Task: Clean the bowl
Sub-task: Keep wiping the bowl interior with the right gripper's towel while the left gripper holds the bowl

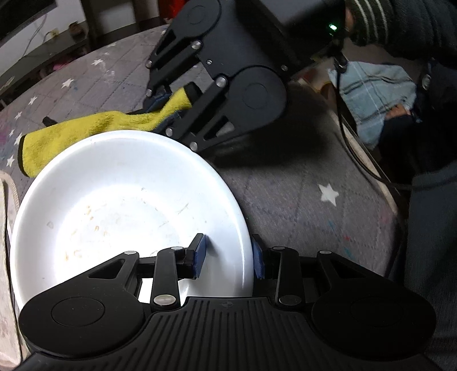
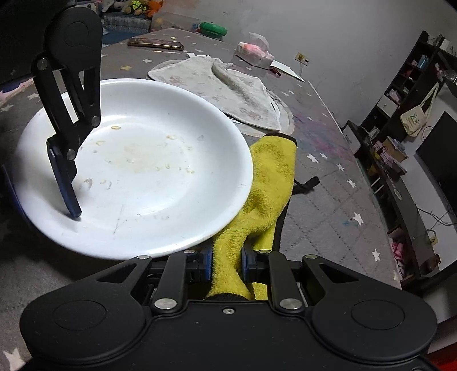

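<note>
- The left hand-held gripper (image 1: 228,258) is clamped on the near rim of the shallow white ceramic bowl (image 1: 125,205): one blue pad sits inside the rim, the other outside, with the wall pinched between them.
- In the right wrist view the same left hand-held gripper (image 2: 42,182) comes down at the bowl's left edge, and only its inner finger (image 2: 67,182) shows clearly against the white.
- The bowl (image 2: 160,182) rests on the grey quilted star-printed cloth (image 1: 300,194) that covers the bench, and its inside carries pale yellowish smears and small dried flecks.
- A cream patterned cloth (image 2: 228,85) lies spread on the bench beyond the bowl.
- The fluffy yellow microfibre towel with dark edging (image 2: 265,188) lies just beside the bowl's right rim; part of it seems tucked under the rim, though the view there is poor.
- The right hand-held gripper (image 2: 227,264) is closed on the near end of that towel, blue pads pressing in from both sides.
- From the left wrist view the right hand-held gripper (image 1: 167,107) sits beyond the bowl, with the towel (image 1: 85,131) trailing leftward from it.
- A tissue pack (image 2: 254,52) lies farther back on the bench.
- A dark sleeve (image 1: 400,25) shows at the upper right.
</note>
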`<state>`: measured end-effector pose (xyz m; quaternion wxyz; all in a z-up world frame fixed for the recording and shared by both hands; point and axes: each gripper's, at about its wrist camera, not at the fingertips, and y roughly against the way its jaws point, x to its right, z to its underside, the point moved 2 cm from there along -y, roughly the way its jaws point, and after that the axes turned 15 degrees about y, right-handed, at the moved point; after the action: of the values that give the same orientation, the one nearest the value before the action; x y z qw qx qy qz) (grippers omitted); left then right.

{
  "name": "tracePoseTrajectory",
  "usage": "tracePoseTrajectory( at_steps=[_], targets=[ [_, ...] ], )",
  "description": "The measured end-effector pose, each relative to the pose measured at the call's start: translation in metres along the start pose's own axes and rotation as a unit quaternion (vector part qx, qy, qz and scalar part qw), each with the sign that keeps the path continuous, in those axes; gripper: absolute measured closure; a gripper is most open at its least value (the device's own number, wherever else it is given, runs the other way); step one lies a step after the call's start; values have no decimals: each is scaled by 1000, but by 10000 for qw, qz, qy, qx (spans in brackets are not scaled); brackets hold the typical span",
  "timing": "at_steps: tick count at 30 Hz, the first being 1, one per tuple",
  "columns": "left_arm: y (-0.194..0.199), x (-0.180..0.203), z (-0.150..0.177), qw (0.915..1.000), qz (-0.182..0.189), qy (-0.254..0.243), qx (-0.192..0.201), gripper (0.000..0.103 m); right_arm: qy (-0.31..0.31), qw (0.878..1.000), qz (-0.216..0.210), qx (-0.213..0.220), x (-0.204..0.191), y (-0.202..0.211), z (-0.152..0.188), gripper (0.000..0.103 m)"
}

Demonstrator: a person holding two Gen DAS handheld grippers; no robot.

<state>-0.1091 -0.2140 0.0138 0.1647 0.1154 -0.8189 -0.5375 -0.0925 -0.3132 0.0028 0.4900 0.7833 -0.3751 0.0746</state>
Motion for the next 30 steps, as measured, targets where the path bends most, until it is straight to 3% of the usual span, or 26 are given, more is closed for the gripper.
tracePoseTrajectory(
  at_steps=[15,30],
  targets=[
    [-5,2,-15,9999,-84,-16,122,64,87,9999,-64,56,-27,20,-4,84],
    [3,9,7,9973,196,-677,-184,68,552,9976,-388,169,-56,48,-6,84]
  ],
)
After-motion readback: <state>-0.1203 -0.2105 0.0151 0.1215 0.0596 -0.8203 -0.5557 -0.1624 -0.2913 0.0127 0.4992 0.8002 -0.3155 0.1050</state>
